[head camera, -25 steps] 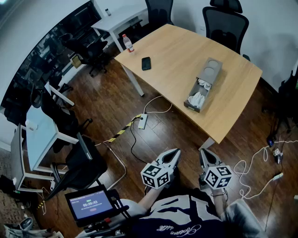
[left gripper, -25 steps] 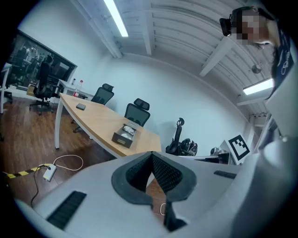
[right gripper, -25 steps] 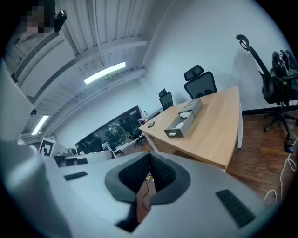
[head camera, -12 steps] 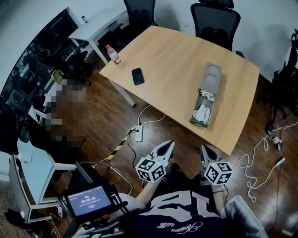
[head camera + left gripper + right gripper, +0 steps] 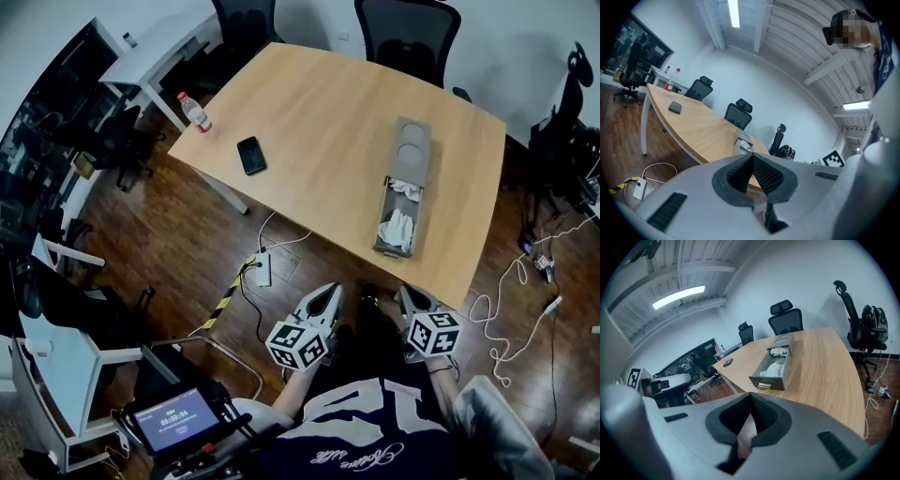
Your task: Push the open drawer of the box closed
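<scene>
Hanging low in front of the person's body, the left hand-held gripper (image 5: 325, 292) and the right hand-held gripper (image 5: 406, 294) sat side by side above the dark wooden floor (image 5: 187, 234), both short of the near edge of the desk (image 5: 319, 112). The left gripper view showed its two jaws pressed together with their tips meeting and nothing between them. The right gripper view showed the same: jaws closed on each other and pinching nothing. Each tool carried its marker cube nearest the person.

The grey box (image 5: 410, 150) lay flat on the right part of the desk, with its long side running away from the person and two round recesses in its top. Its drawer (image 5: 771, 382) stood pulled out toward the person, its front wall near the desk's near edge and well apart from both grippers. Crumpled white material (image 5: 397, 226) lay inside the drawer. The right gripper view looked almost straight at the drawer's front, where a small brass-coloured handle (image 5: 764, 386) showed.

Farther left on the desk lay a dark phone (image 5: 250, 155), and a clear bottle (image 5: 195, 112) with a red cap stood at the left corner. A black office chair (image 5: 408, 33) stood behind the far edge. On the floor under the desk lay a white power strip (image 5: 263, 270) with its cable.
</scene>
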{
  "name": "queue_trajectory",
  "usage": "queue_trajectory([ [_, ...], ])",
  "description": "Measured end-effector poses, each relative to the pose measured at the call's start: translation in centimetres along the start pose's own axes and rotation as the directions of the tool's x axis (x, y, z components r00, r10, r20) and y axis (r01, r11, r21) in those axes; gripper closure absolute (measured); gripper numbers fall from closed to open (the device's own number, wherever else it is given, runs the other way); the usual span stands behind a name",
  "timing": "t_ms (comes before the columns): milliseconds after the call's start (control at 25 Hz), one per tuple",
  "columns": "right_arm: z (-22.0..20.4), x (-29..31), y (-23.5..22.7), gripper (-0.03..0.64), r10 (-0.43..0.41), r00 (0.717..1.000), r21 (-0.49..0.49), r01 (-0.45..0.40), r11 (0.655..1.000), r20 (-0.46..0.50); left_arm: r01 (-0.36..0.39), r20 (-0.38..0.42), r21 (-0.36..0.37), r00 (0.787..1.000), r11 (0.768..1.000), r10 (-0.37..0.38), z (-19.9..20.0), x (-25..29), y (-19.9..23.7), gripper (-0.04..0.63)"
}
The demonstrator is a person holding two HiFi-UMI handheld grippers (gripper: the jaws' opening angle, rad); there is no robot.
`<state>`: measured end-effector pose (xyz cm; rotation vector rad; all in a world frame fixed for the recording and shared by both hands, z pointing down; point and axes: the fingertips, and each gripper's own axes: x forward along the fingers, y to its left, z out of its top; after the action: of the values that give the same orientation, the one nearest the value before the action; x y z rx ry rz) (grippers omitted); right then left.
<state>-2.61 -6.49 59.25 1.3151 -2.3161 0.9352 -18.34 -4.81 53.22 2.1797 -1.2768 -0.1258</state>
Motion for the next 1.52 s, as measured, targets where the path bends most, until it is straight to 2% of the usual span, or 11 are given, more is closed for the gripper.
queue_trajectory([
  [240, 0.4, 4.9, -1.9, 0.623, -0.001, 0.997, -0.01, 0.0, 1.0, -0.078, -0.121, 0.021, -0.003, 0.992, 0.993, 0.121, 2.1, 0.3, 4.3, 0.594],
  [440, 0.5, 8.1, -3.4, 0.623, -0.016, 0.985, -0.072, 0.003, 0.997, -0.171, -0.117, 0.036, 0.0, 0.993, 0.993, 0.116, 4.8, 3.3, 6.1, 0.594],
  [560, 0.5, 9.5, -3.6, 0.62, 0.027, 0.975, -0.031, -0.034, 0.999, -0.22, -0.102, 0.01, 0.0, 0.995, 0.995, 0.102, 5.5, 6.3, 6.8, 0.594],
  [760, 3.5, 11.6, -5.6, 0.62, 0.081, 0.975, 0.083, -0.066, 0.994, -0.206, -0.049, -0.048, 0.002, 0.998, 0.999, 0.049, 6.6, 13.4, 6.6, 0.594],
  [920, 4.2, 12.1, -5.7, 0.62, 0.091, 0.979, 0.149, -0.064, 0.987, -0.185, -0.028, -0.112, 0.022, 0.993, 0.999, 0.03, 5.3, 13.9, 6.3, 0.594],
  [1120, 6.2, 13.6, -7.1, 0.62, 0.073, 0.985, 0.107, -0.057, 0.993, -0.154, -0.057, -0.133, 0.039, 0.989, 0.998, 0.062, 5.5, 14.6, 7.5, 0.594],
  [1280, 8.5, 15.2, -8.5, 0.62, 0.06, 0.991, 0.092, -0.049, 0.995, -0.123, -0.073, -0.152, 0.084, 0.985, 0.994, 0.085, 6.1, 15.4, 8.6, 0.594],
  [1520, 12.1, 17.6, -11.3, 0.62, -0.02, 0.997, -0.032, 0.017, 0.999, -0.079, -0.022, -0.206, 0.107, 0.977, 0.994, 0.044, 5.3, 16.6, 8.3, 0.594],
])
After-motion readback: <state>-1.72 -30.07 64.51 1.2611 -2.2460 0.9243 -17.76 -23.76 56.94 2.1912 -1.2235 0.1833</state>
